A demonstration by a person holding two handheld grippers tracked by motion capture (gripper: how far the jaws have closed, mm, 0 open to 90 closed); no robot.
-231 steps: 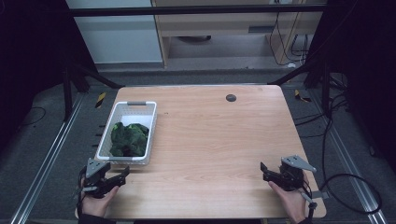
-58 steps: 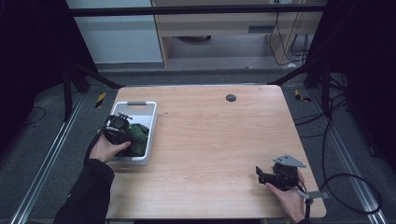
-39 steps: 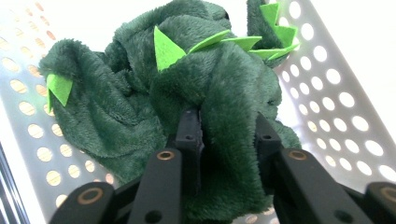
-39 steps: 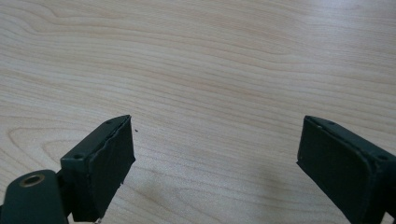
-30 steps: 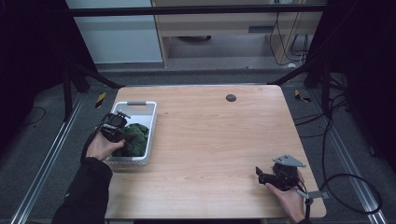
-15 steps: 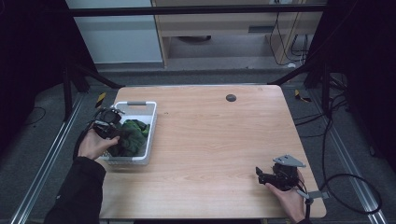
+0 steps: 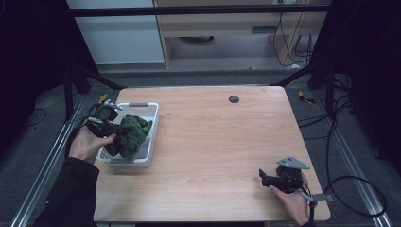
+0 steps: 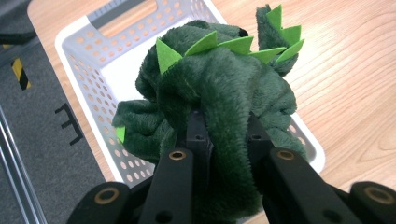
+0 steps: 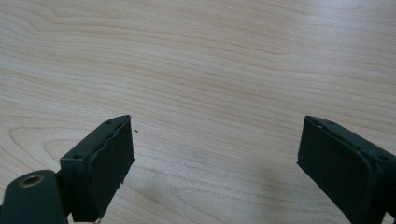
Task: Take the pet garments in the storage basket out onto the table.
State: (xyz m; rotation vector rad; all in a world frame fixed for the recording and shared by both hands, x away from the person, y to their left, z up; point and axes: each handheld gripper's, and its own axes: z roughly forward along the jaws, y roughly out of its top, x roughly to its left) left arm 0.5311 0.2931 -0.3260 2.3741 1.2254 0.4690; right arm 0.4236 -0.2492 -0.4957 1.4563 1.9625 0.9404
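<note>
A dark green plush toy (image 7: 128,136) with light green felt spikes hangs over the white perforated basket (image 7: 150,124) at the table's left. My left gripper (image 7: 109,126) is shut on it; in the left gripper view both jaws pinch a fold of the plush toy (image 8: 224,93), lifted above the basket (image 8: 88,74). My right gripper (image 7: 265,176) rests near the table's front right corner, held by a hand. In the right gripper view the right gripper (image 9: 215,158) stands open over bare wood, nothing between its fingers.
A small dark round hole (image 7: 233,99) marks the wooden table (image 7: 222,142) near its far edge. Metal rails (image 7: 52,156) run along both sides of the table, and cables (image 7: 340,184) trail on the floor at the right.
My left gripper has risen and drawn back toward the basket's left edge, lifting the green plush toy partly out of the basket. The right gripper has stayed put.
</note>
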